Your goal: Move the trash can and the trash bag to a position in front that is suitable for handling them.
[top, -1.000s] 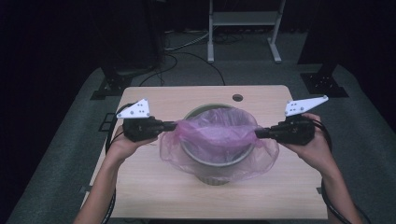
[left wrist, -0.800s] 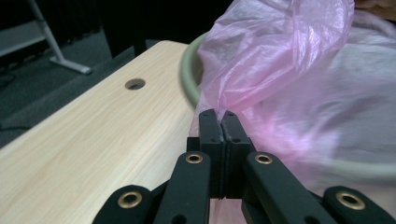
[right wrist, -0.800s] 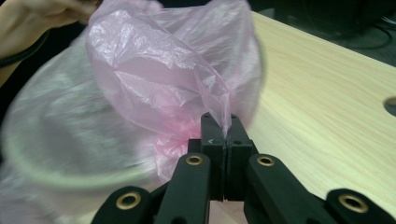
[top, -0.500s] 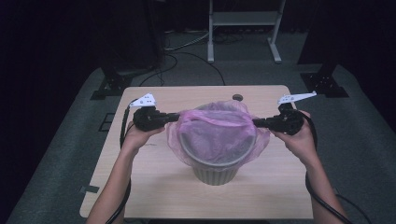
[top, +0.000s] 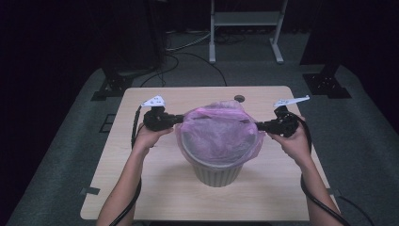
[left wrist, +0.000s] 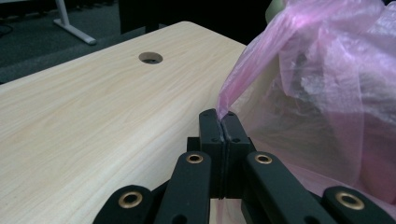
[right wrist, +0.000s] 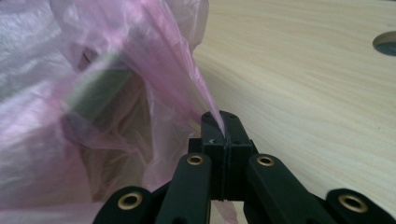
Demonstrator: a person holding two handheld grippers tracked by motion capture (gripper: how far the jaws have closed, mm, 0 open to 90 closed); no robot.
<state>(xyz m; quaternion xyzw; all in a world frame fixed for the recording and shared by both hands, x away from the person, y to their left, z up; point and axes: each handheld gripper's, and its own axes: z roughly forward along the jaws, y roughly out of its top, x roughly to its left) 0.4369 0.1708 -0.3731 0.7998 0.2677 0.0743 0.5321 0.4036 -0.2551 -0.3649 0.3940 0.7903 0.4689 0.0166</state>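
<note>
I see a light wooden table (top: 141,188) standing on grey floor (top: 56,165), and behind it a white frame (top: 244,28) in the dark room. Near the far edge of the table there is a round hole (top: 239,98).

In the middle of the table stands a grey bin (top: 217,172), upright, wider at the top. A thin pink bag (top: 219,134) sits in it. The bag's mouth is stretched over the bin's rim, and its edge hangs down outside on both sides. At the far side the film rises a little above the rim.

My left gripper (top: 178,119) is at the left side of the bin, near the rim, with the hand (top: 149,135) below it. In the left gripper view its jaws are pressed together with a pinch of the bag (left wrist: 299,93) between the tips (left wrist: 219,116), and the film goes up from there in a tight fold.

My right gripper (top: 259,126) is at the opposite side of the bin, held by the right hand (top: 291,141). In the right gripper view its jaws also are closed on the bag (right wrist: 93,93), and a narrow pink fold comes out between the tips (right wrist: 221,122). Through the film I can see a part of the bin's rim (right wrist: 95,95), blurred.

Both grippers are above the table and pull the bag's edge outward, away from each other. A black cable (top: 324,207) trails from the right gripper along the forearm.
</note>
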